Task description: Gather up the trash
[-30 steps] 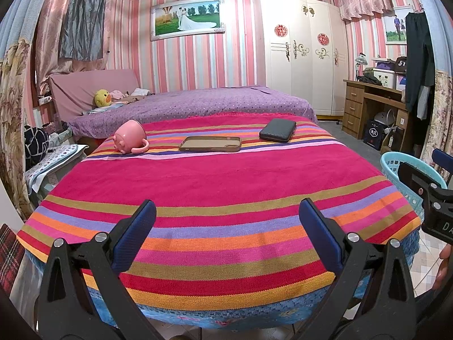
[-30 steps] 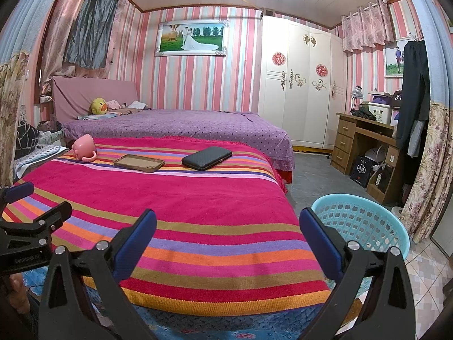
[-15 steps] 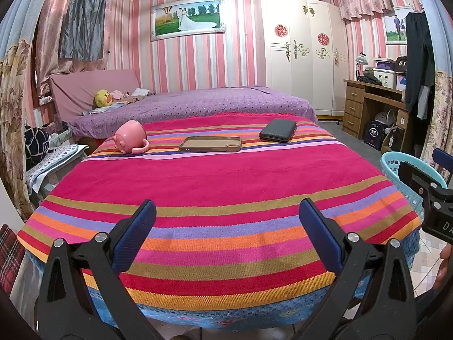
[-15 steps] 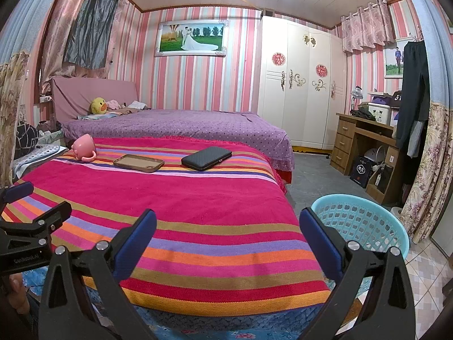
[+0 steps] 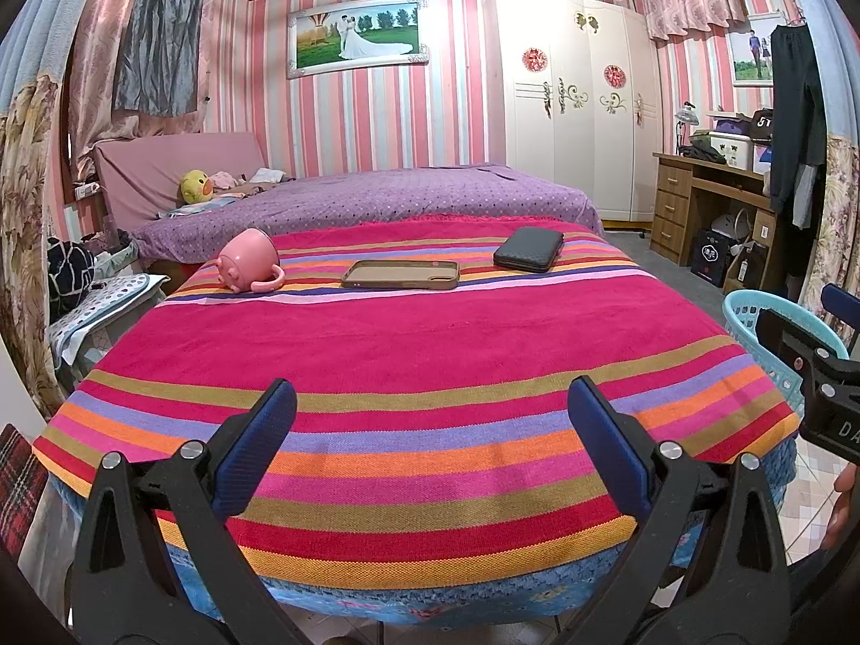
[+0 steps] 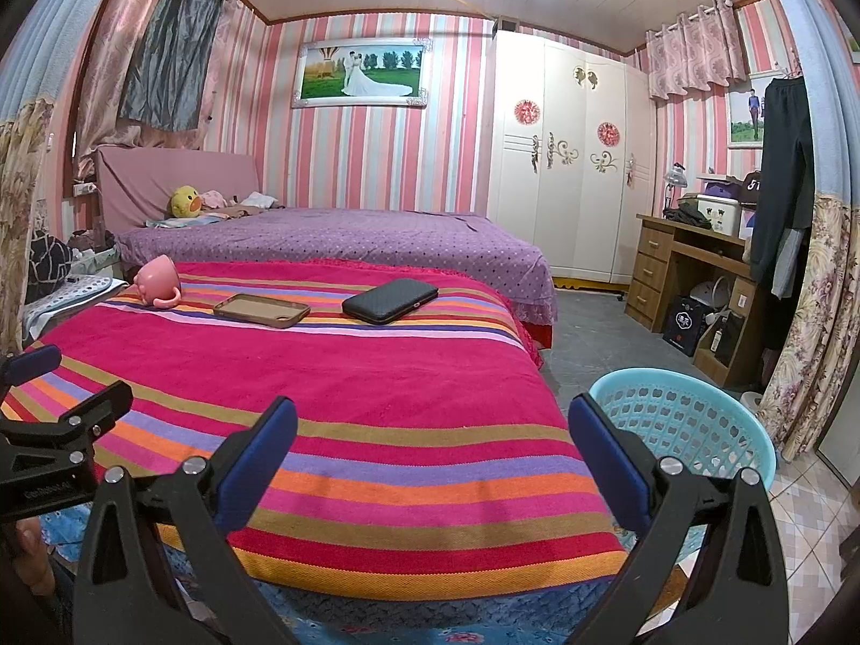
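A table under a striped cloth (image 5: 419, 344) (image 6: 333, 387) carries a pink mug (image 5: 248, 259) (image 6: 157, 280) on its side, a brown phone case (image 5: 400, 274) (image 6: 262, 310) and a dark wallet (image 5: 529, 249) (image 6: 390, 300), all at the far end. A light-blue plastic basket (image 6: 693, 430) (image 5: 752, 317) stands on the floor to the table's right. My left gripper (image 5: 430, 451) hovers open over the near edge, holding nothing. My right gripper (image 6: 430, 457) is open too, at the near right corner beside the basket.
Behind the table lies a purple bed (image 5: 376, 199) with a yellow duck toy (image 5: 196, 186). A white wardrobe (image 6: 570, 161) and a wooden desk (image 6: 693, 269) line the right wall. A person's hand (image 5: 844, 505) holds the right gripper.
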{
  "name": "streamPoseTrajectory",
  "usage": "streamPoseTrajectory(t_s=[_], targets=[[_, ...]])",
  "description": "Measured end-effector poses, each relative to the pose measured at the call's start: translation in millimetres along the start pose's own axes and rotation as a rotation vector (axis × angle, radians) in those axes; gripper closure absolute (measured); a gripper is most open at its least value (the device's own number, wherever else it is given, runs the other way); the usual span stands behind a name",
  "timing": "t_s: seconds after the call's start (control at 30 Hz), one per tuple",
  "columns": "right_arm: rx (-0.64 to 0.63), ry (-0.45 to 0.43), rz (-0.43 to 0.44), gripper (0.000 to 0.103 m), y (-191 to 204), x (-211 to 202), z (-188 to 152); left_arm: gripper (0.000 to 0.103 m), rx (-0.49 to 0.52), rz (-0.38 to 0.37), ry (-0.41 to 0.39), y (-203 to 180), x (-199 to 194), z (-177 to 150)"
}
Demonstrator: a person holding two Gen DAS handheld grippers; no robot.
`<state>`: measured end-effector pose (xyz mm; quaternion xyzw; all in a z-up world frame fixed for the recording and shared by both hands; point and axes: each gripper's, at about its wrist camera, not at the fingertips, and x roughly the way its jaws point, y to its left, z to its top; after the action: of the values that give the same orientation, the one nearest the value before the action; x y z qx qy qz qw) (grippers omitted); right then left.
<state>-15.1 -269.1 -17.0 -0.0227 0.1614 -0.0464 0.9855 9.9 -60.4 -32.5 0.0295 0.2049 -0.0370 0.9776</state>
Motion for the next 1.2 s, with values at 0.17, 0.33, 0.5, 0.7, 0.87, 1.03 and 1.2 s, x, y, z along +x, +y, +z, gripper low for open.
streamPoseTrajectory(t_s=[0.17,0.33,0.5,0.7,0.87,1.03,1.2], targets=[[0.001,0.000,-0.001,0.005,-0.8,-0.5,0.5,0.005,0.000,0.001,-0.001,0.0,0.1,-0.1],[0.001,0.002,0.001,0.005,-1.2,-0.2,0.3,0.005,0.000,0.001,-0.002,-0.4,-0.8,0.5],[0.001,0.000,0.000,0.005,-2.7,-1.2,0.6,0.005,-0.001,0.000,-0.002,-0.1,-1.0,0.8],[0.001,0.004,0.001,0.005,-5.8,-0.4,1.7,0.005,-0.001,0.001,-0.003,-0.1,-1.1,0.7],[0.002,0.005,0.002,0.005,-5.7,-0.2,1.4,0.005,-0.003,0.001,-0.004,0.4,-1.6,2.1],[0.001,0.004,0.001,0.005,-5.8,-0.1,1.4,0.005,-0.002,-0.001,-0.006,0.8,-2.6,3.3],[0.005,0.005,-0.001,0.005,-8.6,-0.1,1.6,0.005,-0.004,-0.002,-0.004,0.9,-2.5,3.0]])
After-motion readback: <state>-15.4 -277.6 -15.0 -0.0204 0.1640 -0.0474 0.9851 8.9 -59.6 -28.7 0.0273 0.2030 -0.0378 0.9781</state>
